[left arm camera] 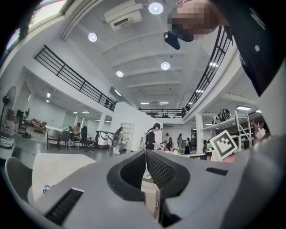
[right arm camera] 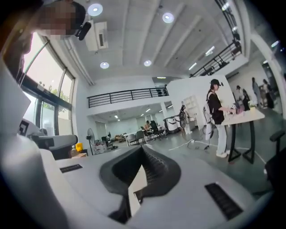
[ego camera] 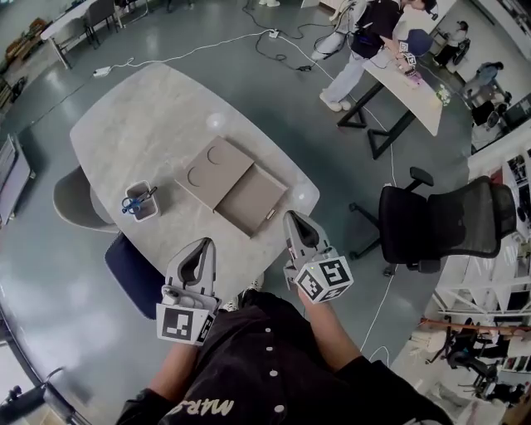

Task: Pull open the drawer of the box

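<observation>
Pale table [ego camera: 124, 124]: box [ego camera: 212, 168], drawer [ego camera: 254, 200] out, tub [ego camera: 141, 203] beside; left hand-held gripper [ego camera: 202, 244], right hand-held gripper [ego camera: 294, 217] clenched, empty.

Grey glossy floor [ego camera: 207, 33], a black office chair [ego camera: 460, 220], railed mezzanine [right arm camera: 127, 96] and round ceiling lights [left arm camera: 155, 7].
</observation>
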The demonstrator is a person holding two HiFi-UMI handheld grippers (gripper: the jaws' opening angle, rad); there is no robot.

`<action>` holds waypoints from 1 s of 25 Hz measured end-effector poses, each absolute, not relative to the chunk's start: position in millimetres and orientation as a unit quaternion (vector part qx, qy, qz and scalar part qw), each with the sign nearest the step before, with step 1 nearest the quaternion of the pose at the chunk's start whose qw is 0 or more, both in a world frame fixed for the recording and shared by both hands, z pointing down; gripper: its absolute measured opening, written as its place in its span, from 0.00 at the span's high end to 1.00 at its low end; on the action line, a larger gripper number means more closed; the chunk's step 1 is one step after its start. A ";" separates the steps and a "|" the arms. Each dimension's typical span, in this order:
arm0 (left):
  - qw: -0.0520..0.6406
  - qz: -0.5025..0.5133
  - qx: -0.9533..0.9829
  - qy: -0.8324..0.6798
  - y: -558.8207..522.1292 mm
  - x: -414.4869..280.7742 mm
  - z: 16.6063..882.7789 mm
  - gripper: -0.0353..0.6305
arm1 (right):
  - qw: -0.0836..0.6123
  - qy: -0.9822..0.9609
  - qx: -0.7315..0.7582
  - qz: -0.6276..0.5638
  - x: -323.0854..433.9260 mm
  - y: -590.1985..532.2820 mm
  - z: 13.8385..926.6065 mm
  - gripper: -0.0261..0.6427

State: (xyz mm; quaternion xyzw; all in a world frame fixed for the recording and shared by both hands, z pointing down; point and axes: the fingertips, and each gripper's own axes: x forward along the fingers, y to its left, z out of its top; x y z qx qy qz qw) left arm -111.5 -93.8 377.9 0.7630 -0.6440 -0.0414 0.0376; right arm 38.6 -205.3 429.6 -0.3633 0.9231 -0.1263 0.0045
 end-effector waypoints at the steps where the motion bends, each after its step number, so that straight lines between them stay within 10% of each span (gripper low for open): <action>1: 0.035 -0.042 0.763 -0.644 -94.3 -110.2 376.3 0.92 | 0.004 0.923 -0.369 -0.107 40.5 -201.3 421.7 0.97; 25: -0.007 -0.037 0.747 -0.663 -103.7 -112.0 361.8 0.92 | 0.038 0.912 -0.409 -0.012 62.3 -173.6 354.1 0.97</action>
